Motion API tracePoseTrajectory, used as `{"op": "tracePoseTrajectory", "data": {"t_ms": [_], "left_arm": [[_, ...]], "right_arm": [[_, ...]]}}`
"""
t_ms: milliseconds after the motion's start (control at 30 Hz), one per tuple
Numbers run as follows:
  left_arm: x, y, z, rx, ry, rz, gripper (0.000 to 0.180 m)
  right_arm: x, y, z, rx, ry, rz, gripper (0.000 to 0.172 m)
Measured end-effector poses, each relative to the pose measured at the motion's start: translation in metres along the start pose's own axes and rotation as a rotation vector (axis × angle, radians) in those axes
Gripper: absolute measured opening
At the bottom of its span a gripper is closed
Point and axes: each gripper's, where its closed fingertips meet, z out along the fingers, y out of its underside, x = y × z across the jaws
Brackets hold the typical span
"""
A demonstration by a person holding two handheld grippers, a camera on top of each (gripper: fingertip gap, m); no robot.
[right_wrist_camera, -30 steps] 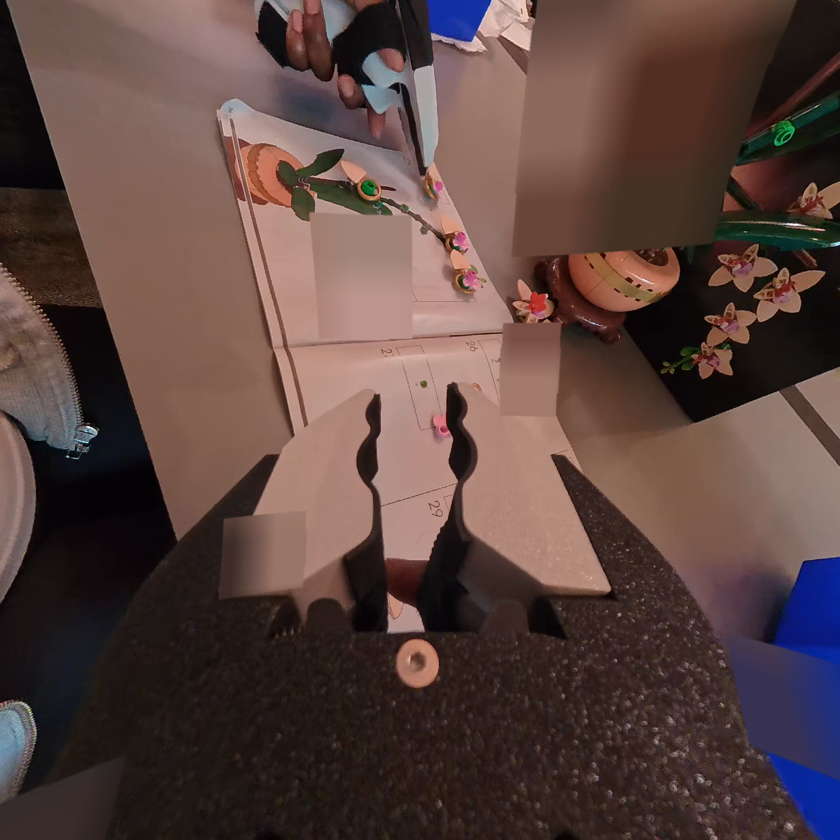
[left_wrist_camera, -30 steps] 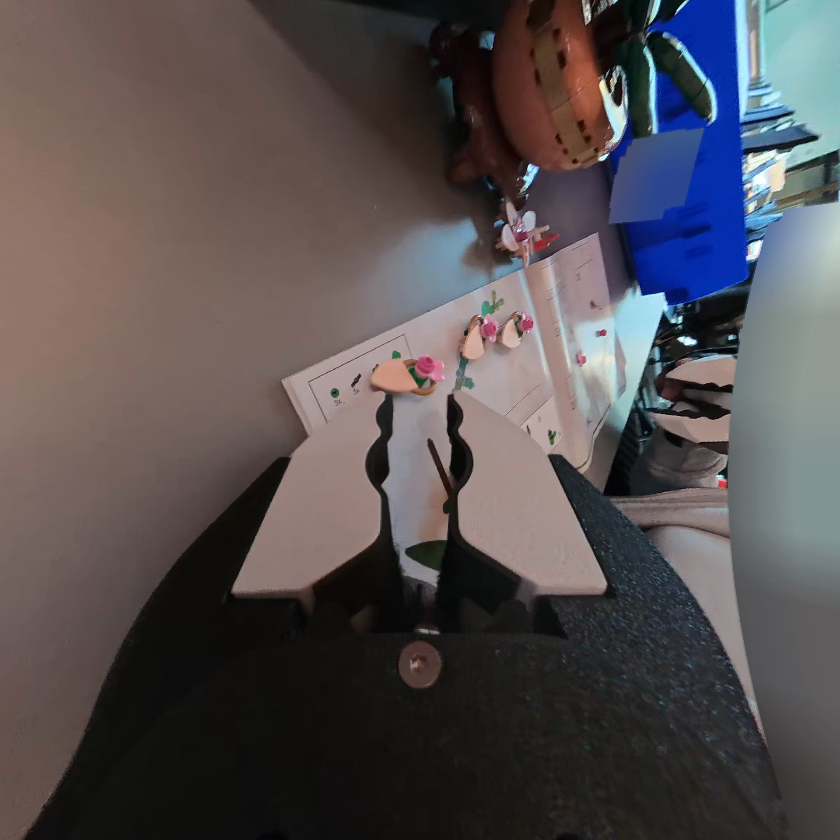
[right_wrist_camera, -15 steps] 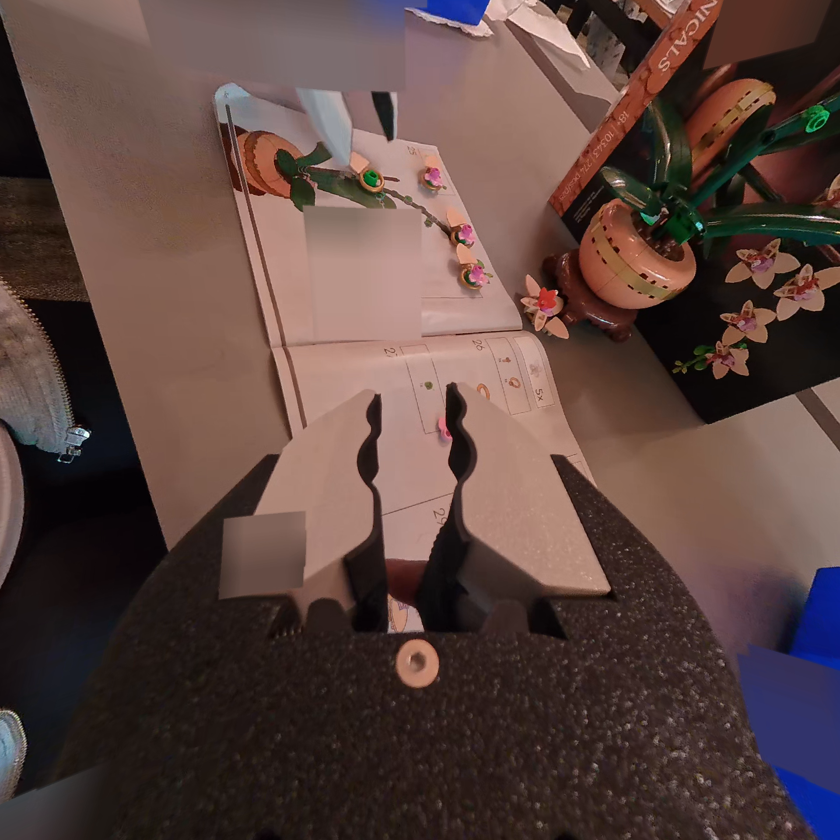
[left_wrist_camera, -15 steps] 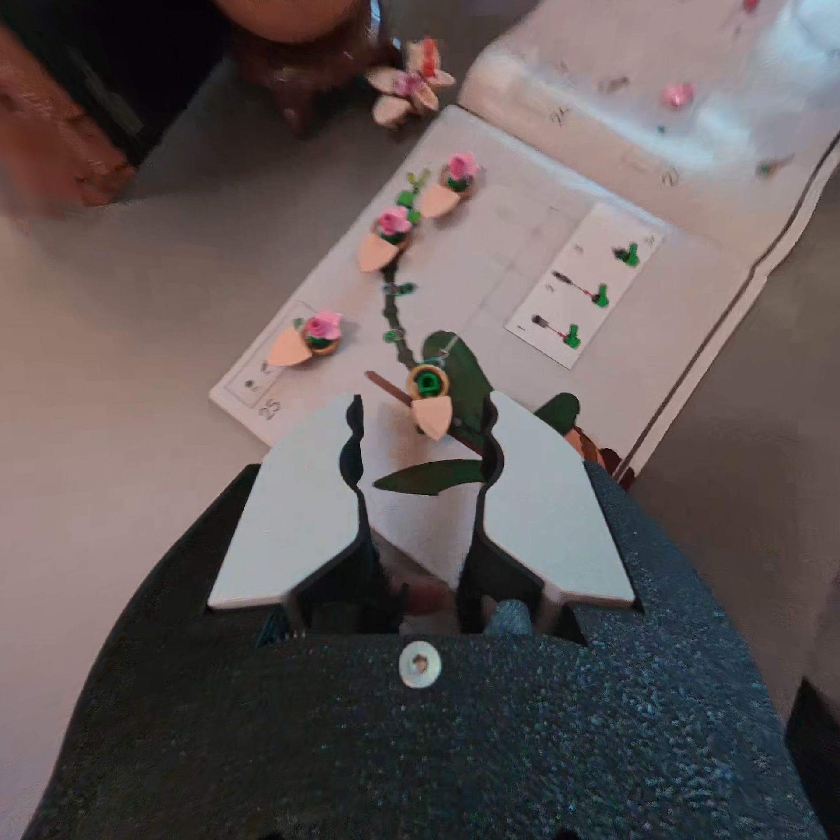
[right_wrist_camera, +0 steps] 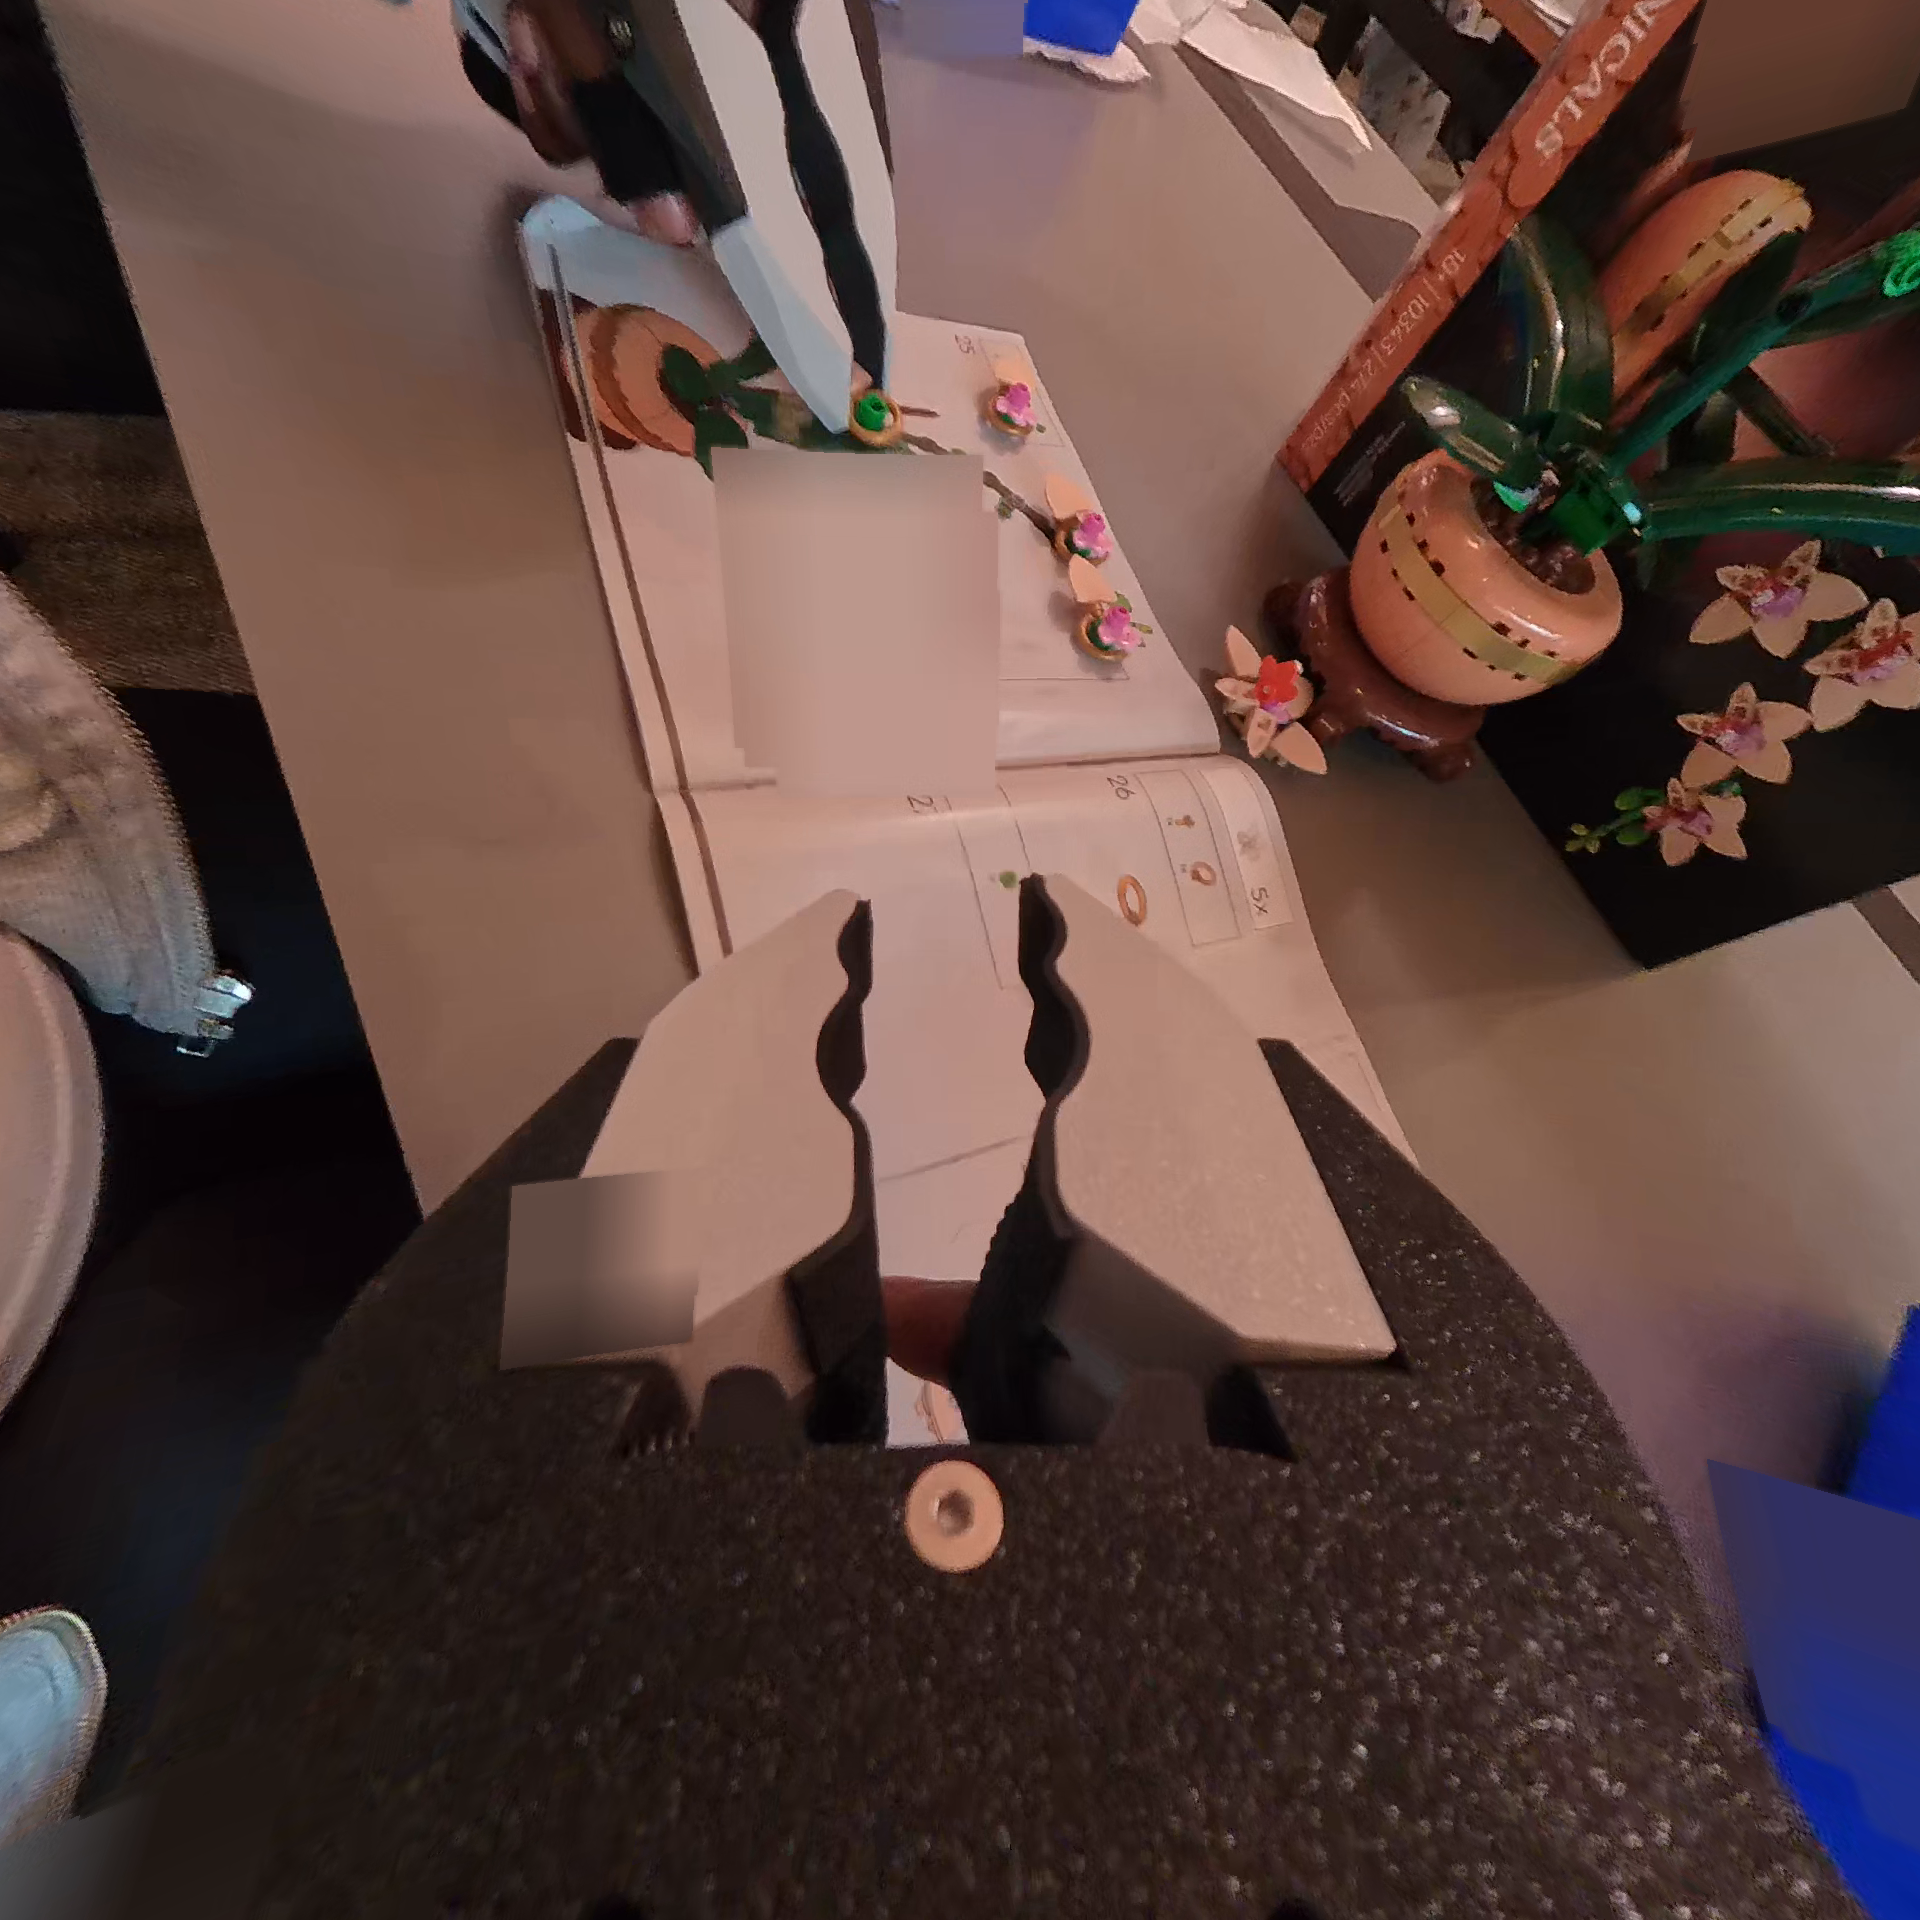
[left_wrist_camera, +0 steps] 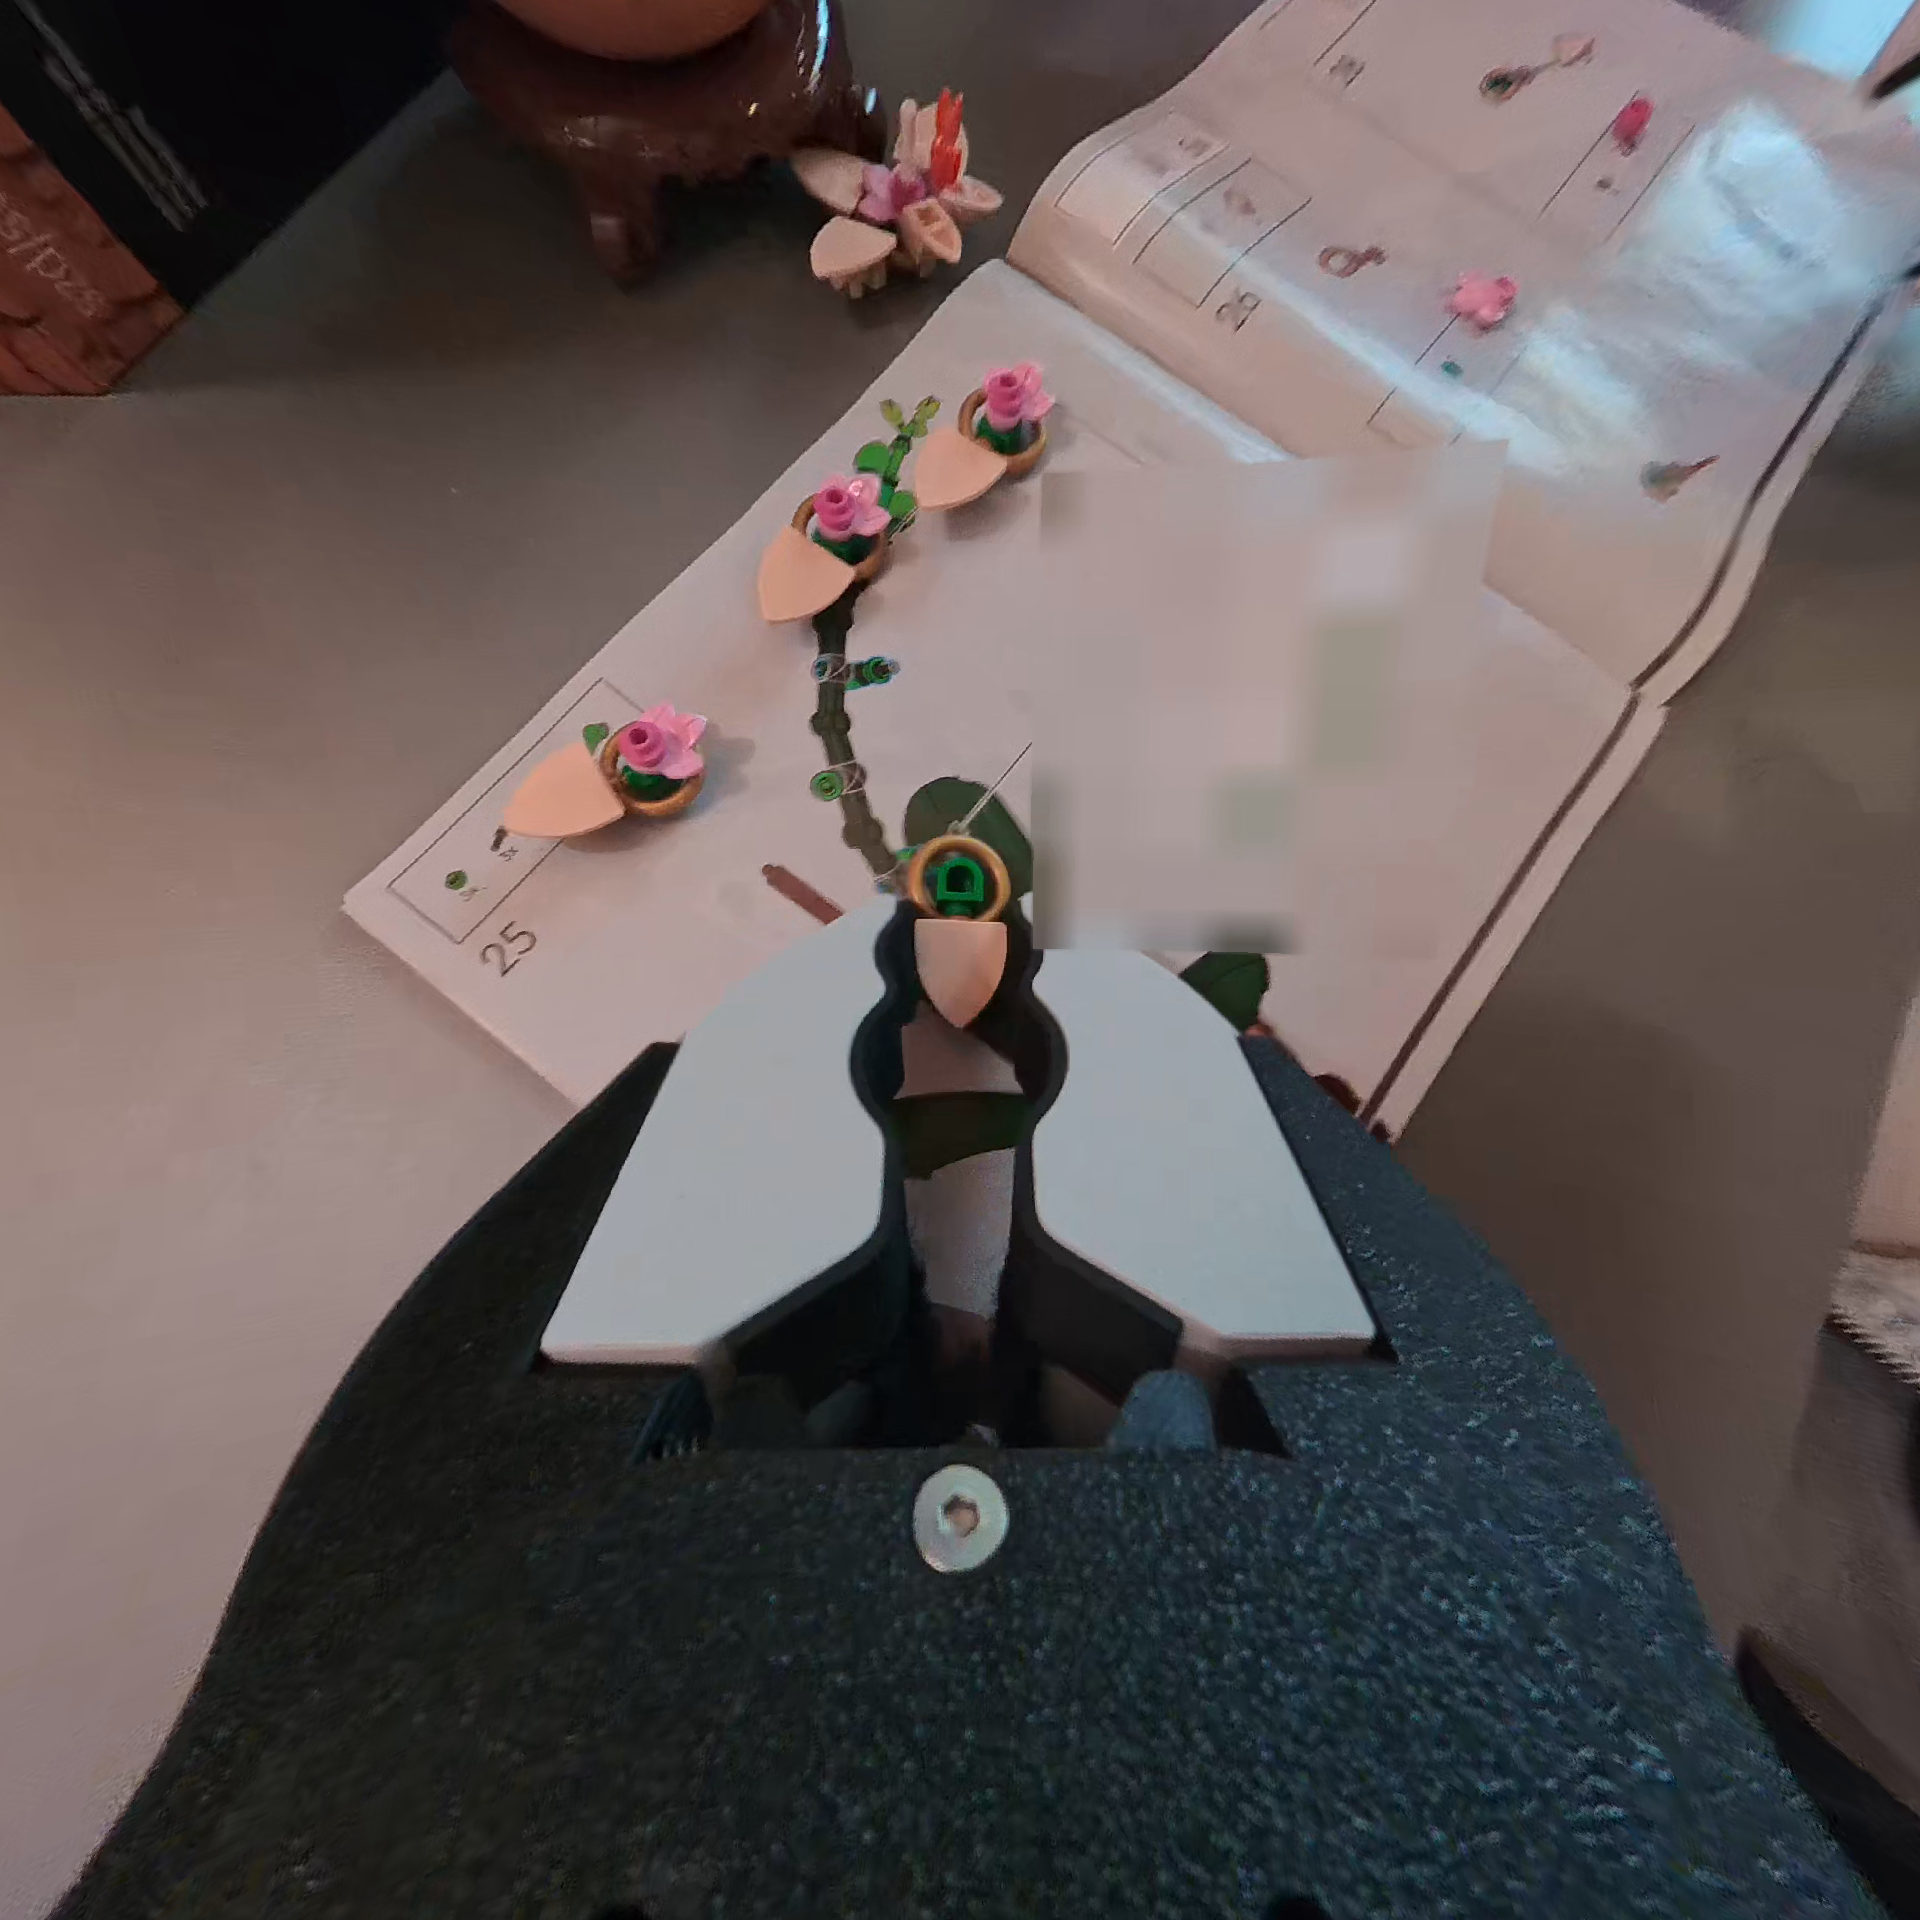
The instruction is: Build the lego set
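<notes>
Two hand-held grippers over one counter (right_wrist_camera: 343, 540). Left hand-held gripper (left_wrist_camera: 958, 971) pinches the tan petal piece (left_wrist_camera: 961, 971) of a gold-ringed, green-studded bud, on the open booklet (left_wrist_camera: 675, 831). Three finished pink buds (left_wrist_camera: 649, 764) lie at 10 to 12 o'clock. Right hand-held gripper (right_wrist_camera: 940, 904) spread, nothing between its fingers, above the booklet's near page.

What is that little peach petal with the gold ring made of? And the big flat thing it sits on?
The peach petal piece looks like smooth hard plastic: even colour, crisp moulded edges, studded green middle. Its ring looks gold-coloured plastic, possibly metallic. The booklet looks like glossy printed paper: thin pages curving at a fold.
</notes>
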Motion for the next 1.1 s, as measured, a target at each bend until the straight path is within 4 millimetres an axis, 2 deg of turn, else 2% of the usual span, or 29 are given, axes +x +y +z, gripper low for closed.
{"op": "tracePoseTrajectory", "data": {"t_ms": [100, 200, 300, 333, 500, 800, 933, 967, 1033, 1100], "left_arm": [[0.022, -0.018, -0.002, 0.093, 0.119, -0.059, 0.016], [0.064, -0.053, -0.01, 0.241, 0.379, -0.18, 0.017], [0.103, -0.08, -0.02, 0.306, 0.645, -0.252, 0.016], [0.113, -0.085, -0.022, 0.305, 0.708, -0.261, 0.016], [0.147, -0.097, -0.022, 0.255, 0.894, -0.26, 0.016], [0.164, -0.095, -0.015, 0.187, 0.948, -0.218, 0.016], [0.165, -0.095, -0.014, 0.189, 0.957, -0.214, 0.016], [0.164, -0.096, -0.014, 0.197, 0.953, -0.207, 0.018], [0.162, -0.099, -0.016, 0.233, 0.943, -0.187, 0.037], [0.154, -0.103, -0.016, 0.291, 0.868, -0.141, 0.044]], "right_arm": [[-0.008, -0.014, 0.004, 0.081, -0.07, 0.02, 0.026], [-0.018, -0.03, 0.007, 0.18, -0.159, -0.023, 0.026], [-0.019, -0.043, 0.004, 0.287, -0.177, -0.163, 0.017], [-0.018, -0.048, 0.002, 0.327, -0.175, -0.214, 0.01], [-0.017, -0.073, -0.011, 0.433, -0.155, -0.414, 0.011], [-0.025, -0.069, -0.005, 0.4, -0.196, -0.518, 0.015], [-0.025, -0.066, -0.001, 0.381, -0.171, -0.545, 0.003], [-0.025, -0.065, -0.002, 0.382, -0.171, -0.528, 0.003], [-0.021, -0.062, -0.001, 0.369, -0.184, -0.433, 0.002], [-0.014, -0.055, 0.002, 0.333, -0.224, -0.229, 0.002]]}}
